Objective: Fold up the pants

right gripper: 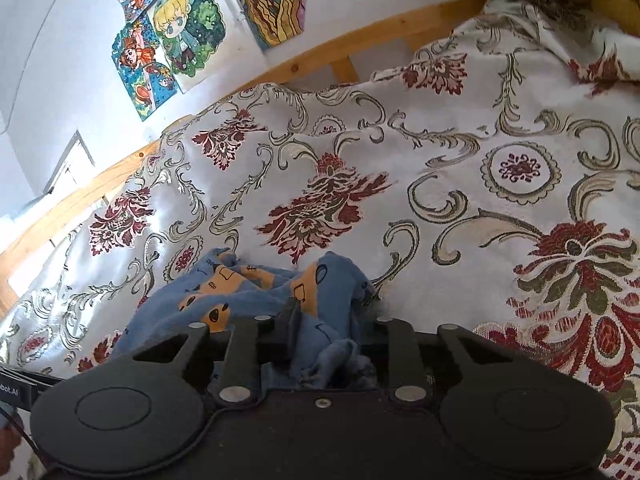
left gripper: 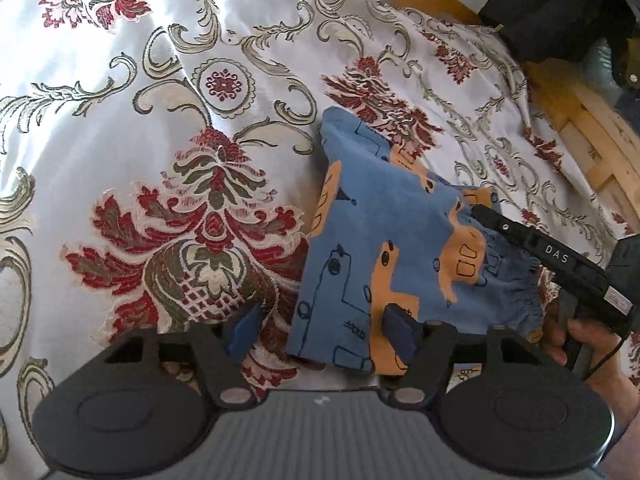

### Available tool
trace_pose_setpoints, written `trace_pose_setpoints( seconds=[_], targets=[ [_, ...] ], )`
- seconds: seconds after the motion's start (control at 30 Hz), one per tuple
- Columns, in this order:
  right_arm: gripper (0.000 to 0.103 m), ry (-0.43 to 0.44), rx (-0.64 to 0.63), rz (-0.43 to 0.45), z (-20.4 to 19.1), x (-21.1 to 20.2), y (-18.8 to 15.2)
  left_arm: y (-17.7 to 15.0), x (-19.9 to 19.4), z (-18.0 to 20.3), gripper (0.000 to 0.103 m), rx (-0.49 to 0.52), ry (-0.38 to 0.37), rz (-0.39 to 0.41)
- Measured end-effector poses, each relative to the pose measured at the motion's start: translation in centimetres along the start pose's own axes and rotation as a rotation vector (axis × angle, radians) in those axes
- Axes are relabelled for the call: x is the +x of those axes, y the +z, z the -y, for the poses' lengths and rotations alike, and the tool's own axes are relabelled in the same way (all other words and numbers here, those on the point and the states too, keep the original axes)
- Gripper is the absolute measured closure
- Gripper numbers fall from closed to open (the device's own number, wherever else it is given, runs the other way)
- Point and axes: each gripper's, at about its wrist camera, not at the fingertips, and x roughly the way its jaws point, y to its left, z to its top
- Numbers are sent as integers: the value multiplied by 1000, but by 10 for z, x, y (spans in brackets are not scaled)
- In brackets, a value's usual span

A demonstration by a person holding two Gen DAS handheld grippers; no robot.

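1. The left gripper (left gripper: 322,330) stands with its blue-padded fingers (left gripper: 245,326) spread wide and nothing pinched between them. Its right finger lies over the near edge of the pants (left gripper: 384,248); its left finger hangs above bare bedspread (left gripper: 120,80).
2. The right gripper (right gripper: 328,320) has a bunch of blue cloth gathered between its fingers. The fingertips are mostly buried in the folds, so I cannot tell whether they are clenched on it.
3. In the left wrist view, the right gripper (left gripper: 560,264) shows as a black bar marked "DAS", its tip reaching onto the waistband side of the pants, with a hand (left gripper: 588,344) under it.
4. The pants are small, blue with orange vehicle shapes and dark outlines. They lie folded over on the bedspread, the gathered elastic waist to the right and a narrower end pointing away.
5. The bedspread is pale and glossy, with red flowers and olive scrolls.
6. A wooden rail (right gripper: 320,60) runs along its far edge.
7. Coloured drawings (right gripper: 168,32) hang on the white wall behind.
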Motion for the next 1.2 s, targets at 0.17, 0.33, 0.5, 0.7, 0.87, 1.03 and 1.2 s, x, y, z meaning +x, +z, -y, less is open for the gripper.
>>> trace_pose_setpoints(
  seconds=[0.17, 0.33, 0.5, 0.7, 0.87, 1.03, 1.2],
  targets=[
    [81, -52, -90, 27, -15, -2, -3, 2, 1, 12, 67, 19, 25, -31],
    [82, -84, -128, 36, -23, -5, -3, 3, -1, 29, 76, 64, 92, -41],
    [85, -113, -198, 47, -35, -11, -2, 3, -6, 37, 82, 75, 117, -36],
    [89, -133, -305, 81, -51, -21, 1, 3, -13, 45, 85, 102, 126, -16],
    [90, -145, -357, 104, -59, -23, 5, 7, -20, 47, 85, 105, 108, 6],
    [92, -166, -438, 155, -67, -29, 18, 16, -22, 55, 85, 153, 54, 59],
    [92, -183, -482, 193, -59, -27, 53, 44, -11, 62, 85, 187, -1, 114]
  ],
)
